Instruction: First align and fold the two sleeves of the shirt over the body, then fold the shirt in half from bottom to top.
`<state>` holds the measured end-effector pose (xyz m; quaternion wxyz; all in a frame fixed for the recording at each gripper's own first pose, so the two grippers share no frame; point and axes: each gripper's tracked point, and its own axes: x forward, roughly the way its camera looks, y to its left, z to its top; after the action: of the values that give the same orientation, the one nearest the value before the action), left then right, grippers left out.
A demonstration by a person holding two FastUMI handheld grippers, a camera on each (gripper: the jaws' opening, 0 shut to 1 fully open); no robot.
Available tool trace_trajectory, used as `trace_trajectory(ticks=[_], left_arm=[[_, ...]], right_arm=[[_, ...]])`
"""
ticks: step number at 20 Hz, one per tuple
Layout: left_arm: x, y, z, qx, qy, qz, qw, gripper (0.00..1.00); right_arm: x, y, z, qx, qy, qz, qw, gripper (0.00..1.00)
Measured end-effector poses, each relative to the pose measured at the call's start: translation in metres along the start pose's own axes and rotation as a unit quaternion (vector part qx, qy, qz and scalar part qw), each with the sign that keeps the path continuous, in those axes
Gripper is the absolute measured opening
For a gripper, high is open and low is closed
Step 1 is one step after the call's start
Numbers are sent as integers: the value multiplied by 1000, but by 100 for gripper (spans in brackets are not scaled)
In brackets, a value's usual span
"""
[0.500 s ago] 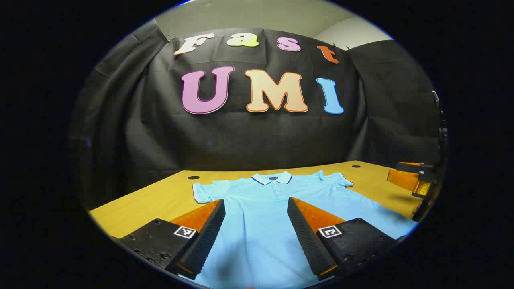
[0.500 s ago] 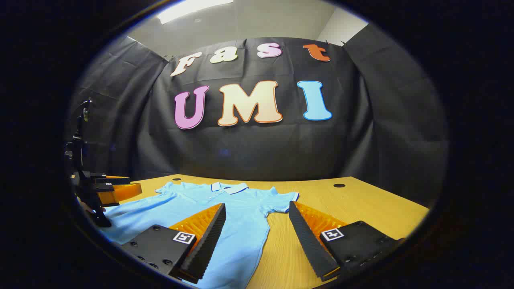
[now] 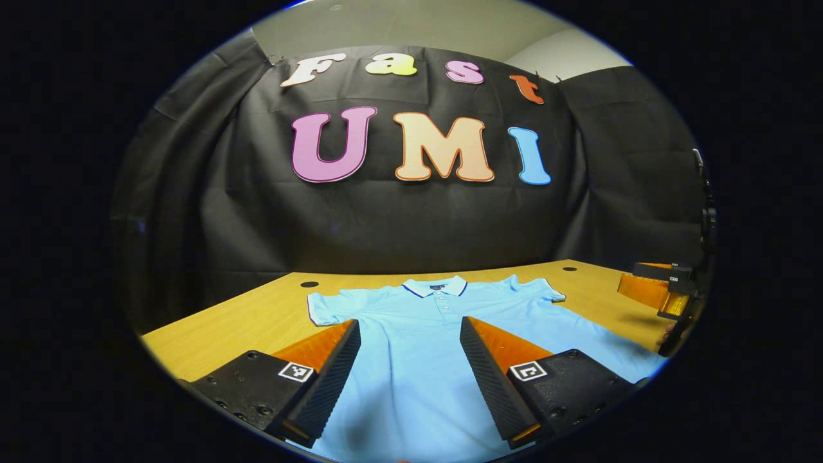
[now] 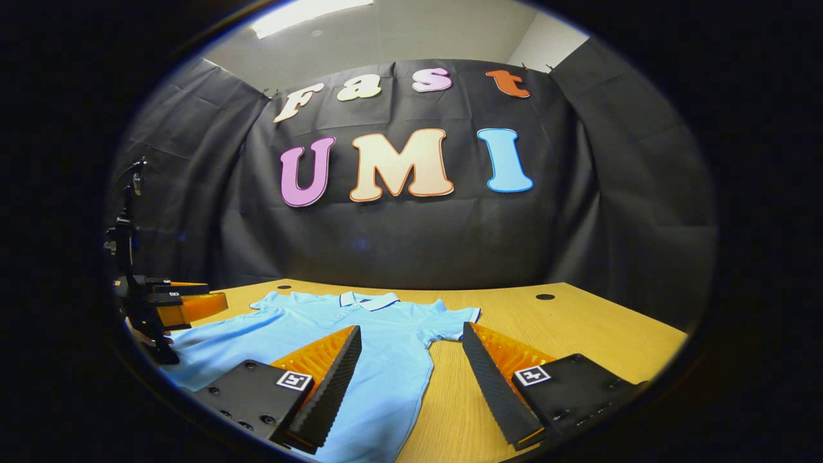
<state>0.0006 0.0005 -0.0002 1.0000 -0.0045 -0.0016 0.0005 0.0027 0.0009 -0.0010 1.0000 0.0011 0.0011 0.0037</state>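
A light blue polo shirt [image 3: 424, 341] lies flat and face up on the wooden table [image 3: 257, 321], collar toward the back wall, both short sleeves spread out. My left gripper [image 3: 409, 370] hovers open over the shirt's body, nothing between its fingers. In the right gripper view the same shirt [image 4: 386, 347] lies to the left, its near sleeve [image 4: 453, 318] just ahead of my right gripper [image 4: 411, 376], which is open above the shirt's side edge and bare table. The right gripper [image 3: 662, 289] also shows at the far right of the left gripper view, the left gripper [image 4: 170, 302] at the far left of the right gripper view.
The wooden table [image 4: 578, 334] runs back to the black cloth wall. Small dark holes [image 3: 310, 284] [image 4: 544, 297] sit near its back corners. Bare wood lies on both sides of the shirt.
Both views have shifted very slightly; the shirt lies as before and both grippers stay open.
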Motion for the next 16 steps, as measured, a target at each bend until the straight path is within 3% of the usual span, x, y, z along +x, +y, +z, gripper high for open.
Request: trace_trajectory(ticks=[4, 16], left_arm=[[1, 0, 0, -1, -1, 0, 1000, 94], [1, 1, 0, 1, 0, 1, 1000, 94]], right_arm=[[0, -8, 1, -1, -1, -16, 1000, 98], [6, -8, -4, 0, 12, -14, 1000, 98]])
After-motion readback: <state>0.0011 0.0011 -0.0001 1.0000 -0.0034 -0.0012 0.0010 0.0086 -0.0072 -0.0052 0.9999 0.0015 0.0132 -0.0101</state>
